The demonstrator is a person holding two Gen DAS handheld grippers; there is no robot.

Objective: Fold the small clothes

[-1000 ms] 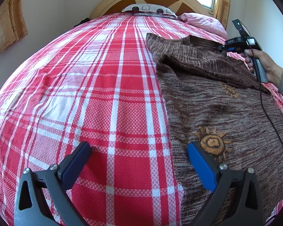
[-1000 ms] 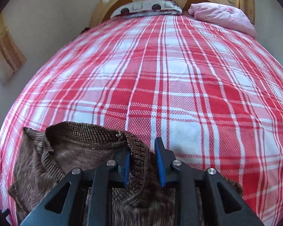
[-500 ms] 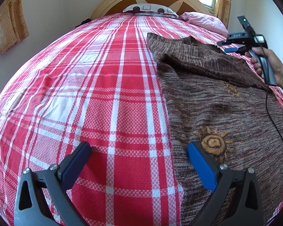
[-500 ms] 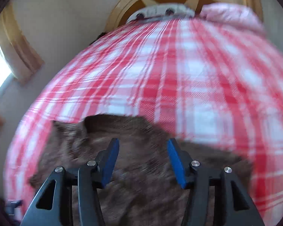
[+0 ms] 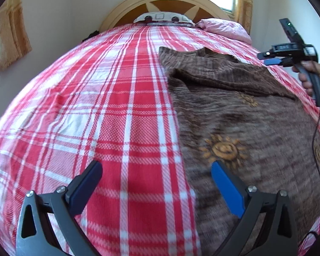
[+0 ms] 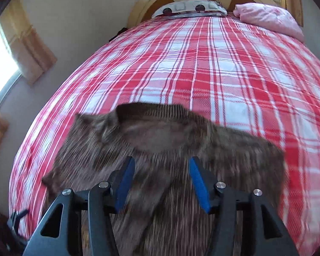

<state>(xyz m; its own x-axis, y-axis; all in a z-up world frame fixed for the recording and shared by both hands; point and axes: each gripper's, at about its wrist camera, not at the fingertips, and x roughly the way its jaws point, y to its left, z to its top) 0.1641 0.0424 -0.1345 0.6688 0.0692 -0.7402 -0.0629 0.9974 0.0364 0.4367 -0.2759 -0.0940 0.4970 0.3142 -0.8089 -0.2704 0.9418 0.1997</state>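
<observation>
Knitwear is the job at hand: a brown sweater (image 5: 241, 111) lies spread on a bed (image 5: 108, 111) covered in red and white plaid, with its ribbed collar toward the wooden headboard (image 5: 166, 0) and its hem toward the cameras. A fold of the upper part lies doubled over the body, probably a sleeve or shoulder laid inward as the first step of folding. Orange sun motifs show on the part of the sweater farthest from the headboard.

Over that near part hovers the left gripper (image 5: 155, 183), its jaws spread wide with nothing between them; one finger is above the plaid, the other above the knit, so it straddles the sweater's side edge, likely lined up to pick that edge.

Beside the collar end, the right gripper (image 6: 160, 177) is held in a person's hand (image 5: 313, 79), clear of the fabric. Its jaws stand about half open and hold nothing; the blurred wrist view shows the collar ahead of the blue pads. An empty, parted gripper here suits a release just made or a reach for the next hold.

A pink pillow (image 6: 268, 19) sits against the headboard, well apart from the sweater.
</observation>
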